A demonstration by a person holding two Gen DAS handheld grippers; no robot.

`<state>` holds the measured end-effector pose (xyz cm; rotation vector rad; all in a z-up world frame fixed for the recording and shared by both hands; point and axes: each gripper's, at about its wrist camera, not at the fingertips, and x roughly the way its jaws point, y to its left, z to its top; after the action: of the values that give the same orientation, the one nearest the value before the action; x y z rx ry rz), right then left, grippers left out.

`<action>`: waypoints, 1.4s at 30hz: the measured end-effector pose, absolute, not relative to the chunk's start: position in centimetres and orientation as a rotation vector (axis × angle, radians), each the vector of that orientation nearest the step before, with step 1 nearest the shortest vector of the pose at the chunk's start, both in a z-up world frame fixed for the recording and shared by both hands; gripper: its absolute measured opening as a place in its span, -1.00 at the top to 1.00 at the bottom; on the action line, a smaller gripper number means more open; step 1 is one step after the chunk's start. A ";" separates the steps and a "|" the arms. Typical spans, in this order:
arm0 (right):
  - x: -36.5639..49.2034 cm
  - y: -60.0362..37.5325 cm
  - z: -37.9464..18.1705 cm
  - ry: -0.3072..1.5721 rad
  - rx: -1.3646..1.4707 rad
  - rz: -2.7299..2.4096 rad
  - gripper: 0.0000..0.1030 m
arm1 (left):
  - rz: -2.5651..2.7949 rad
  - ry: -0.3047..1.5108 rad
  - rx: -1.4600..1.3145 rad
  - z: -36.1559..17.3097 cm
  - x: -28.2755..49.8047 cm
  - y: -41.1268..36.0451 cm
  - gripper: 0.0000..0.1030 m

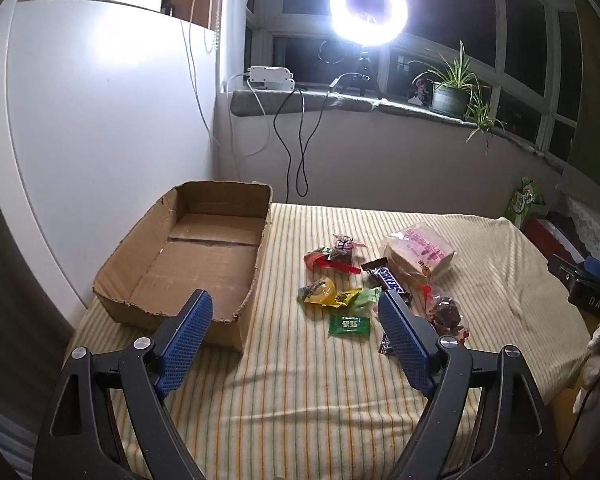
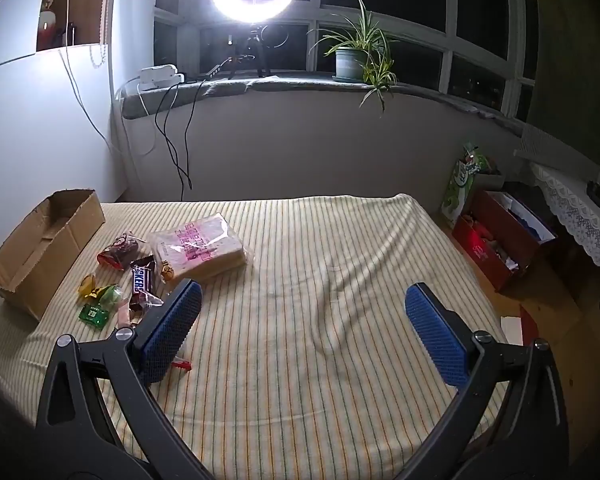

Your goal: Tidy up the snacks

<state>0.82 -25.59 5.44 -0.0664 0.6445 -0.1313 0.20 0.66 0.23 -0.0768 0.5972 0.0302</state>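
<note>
A loose pile of snacks lies on the striped cloth: a bagged bread loaf [image 1: 420, 254] [image 2: 202, 248], a Snickers bar [image 1: 388, 280] [image 2: 141, 278], a green sachet [image 1: 349, 325] [image 2: 94, 314], yellow and green candies [image 1: 320, 292] [image 2: 100, 294], a red-wrapped sweet [image 1: 332, 258] [image 2: 118, 254] and a clear bag of dark sweets [image 1: 446, 312]. An empty cardboard box [image 1: 188, 256] [image 2: 40, 248] stands left of them. My left gripper [image 1: 296, 308] hovers open in front of the box and pile, holding nothing. My right gripper [image 2: 304, 294] is open over bare cloth, right of the snacks.
The striped cloth [image 2: 320, 248] covers the table. A white wall panel [image 1: 100, 120] runs along the left. Behind are a ring light [image 1: 368, 8], cables and a potted plant [image 2: 354, 60] on the sill. A red box [image 2: 500, 236] and bags stand on the floor, right.
</note>
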 end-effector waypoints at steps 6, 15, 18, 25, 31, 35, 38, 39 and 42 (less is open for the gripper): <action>0.7 -25.4 5.5 0.642 -0.067 -0.127 -1.00 | 0.030 0.595 -0.076 0.3 0.1 0.6 -0.65; 0.5 -25.2 5.4 0.647 -0.068 -0.124 -1.00 | 0.030 0.591 -0.076 0.5 0.1 0.5 -0.65; 0.6 -25.2 5.3 0.646 -0.068 -0.124 -1.00 | 0.029 0.592 -0.078 0.5 0.1 0.5 -0.65; 0.6 -25.3 5.1 0.649 -0.067 -0.120 -1.00 | 0.028 0.591 -0.078 0.5 0.0 0.5 -0.65; 0.6 -25.2 5.0 0.653 -0.066 -0.116 -1.00 | 0.028 0.590 -0.076 0.6 0.0 0.5 -0.65; 0.5 -25.1 4.9 0.655 -0.066 -0.114 -1.00 | 0.028 0.590 -0.074 0.6 0.0 0.5 -0.65; 0.6 -25.1 4.8 0.657 -0.066 -0.112 -1.00 | 0.027 0.590 -0.074 0.6 0.0 0.5 -0.65; 0.6 -25.1 4.8 0.657 -0.066 -0.111 -1.00 | 0.026 0.589 -0.073 0.7 0.0 0.5 -0.65; 0.6 -25.1 4.7 0.658 -0.066 -0.111 -1.00 | 0.026 0.589 -0.071 0.6 0.0 0.5 -0.65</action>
<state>0.63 -25.08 4.75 -0.0662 0.6575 -0.1114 0.01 0.49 0.59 -0.0708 0.5885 0.0258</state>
